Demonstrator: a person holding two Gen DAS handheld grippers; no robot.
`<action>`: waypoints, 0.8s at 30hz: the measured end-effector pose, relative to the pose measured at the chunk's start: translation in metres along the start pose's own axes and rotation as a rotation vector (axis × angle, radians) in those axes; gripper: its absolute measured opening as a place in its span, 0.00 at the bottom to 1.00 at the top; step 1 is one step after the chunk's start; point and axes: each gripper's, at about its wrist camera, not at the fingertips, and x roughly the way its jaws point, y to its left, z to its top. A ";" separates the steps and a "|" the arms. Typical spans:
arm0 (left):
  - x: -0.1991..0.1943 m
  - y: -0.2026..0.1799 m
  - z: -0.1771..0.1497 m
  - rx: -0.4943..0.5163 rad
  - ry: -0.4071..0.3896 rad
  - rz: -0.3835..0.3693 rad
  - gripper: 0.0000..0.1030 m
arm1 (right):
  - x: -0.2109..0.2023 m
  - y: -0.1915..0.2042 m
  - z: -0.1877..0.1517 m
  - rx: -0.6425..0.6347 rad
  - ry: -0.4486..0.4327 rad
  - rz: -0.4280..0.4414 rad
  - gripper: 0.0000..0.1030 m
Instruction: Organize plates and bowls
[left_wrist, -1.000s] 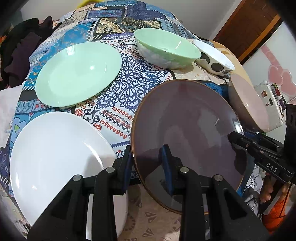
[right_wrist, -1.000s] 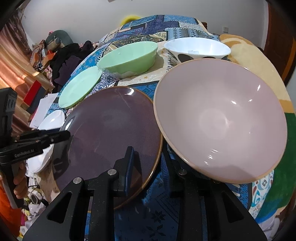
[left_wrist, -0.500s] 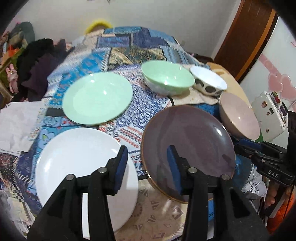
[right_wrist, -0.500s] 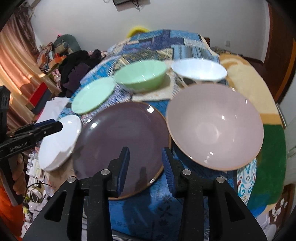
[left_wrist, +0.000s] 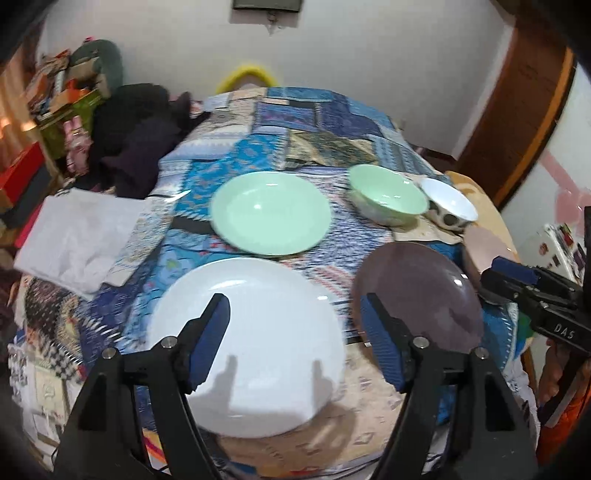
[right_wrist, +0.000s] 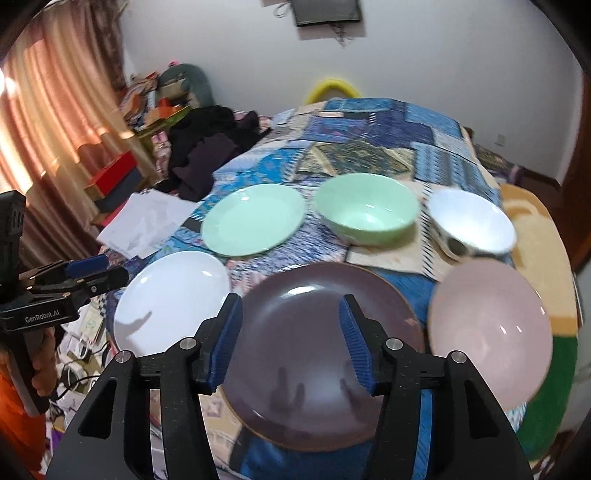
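Note:
A white plate (left_wrist: 247, 339) lies at the front left of the patterned table, a mint green plate (left_wrist: 269, 218) behind it, and a dark purple plate (left_wrist: 417, 291) at the front right. A green bowl (left_wrist: 388, 197), a white spotted bowl (left_wrist: 448, 205) and a pink bowl (right_wrist: 491, 332) stand to the right. My left gripper (left_wrist: 293, 325) is open and empty above the white plate (right_wrist: 171, 295). My right gripper (right_wrist: 290, 325) is open and empty above the purple plate (right_wrist: 321, 347). The green plate (right_wrist: 253, 219) and green bowl (right_wrist: 365, 212) lie beyond it.
White paper (left_wrist: 81, 236) lies at the table's left edge. Dark clothing (left_wrist: 140, 147) is piled at the back left. A curtain (right_wrist: 55, 129) and cluttered shelves stand at the left. A wooden door (left_wrist: 517, 103) is at the right.
Both grippers have pulled back and risen from the plates' edges, and both have opened wider. The left one has shifted left, from the purple plate's rim to over the white plate.

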 end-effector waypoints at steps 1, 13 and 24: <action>-0.001 0.007 -0.002 -0.010 0.000 0.008 0.70 | 0.004 0.006 0.003 -0.017 0.003 0.007 0.52; 0.003 0.083 -0.035 -0.148 0.085 0.132 0.71 | 0.060 0.050 0.019 -0.133 0.084 0.080 0.60; 0.032 0.106 -0.063 -0.235 0.179 0.098 0.70 | 0.115 0.068 0.019 -0.228 0.221 0.103 0.60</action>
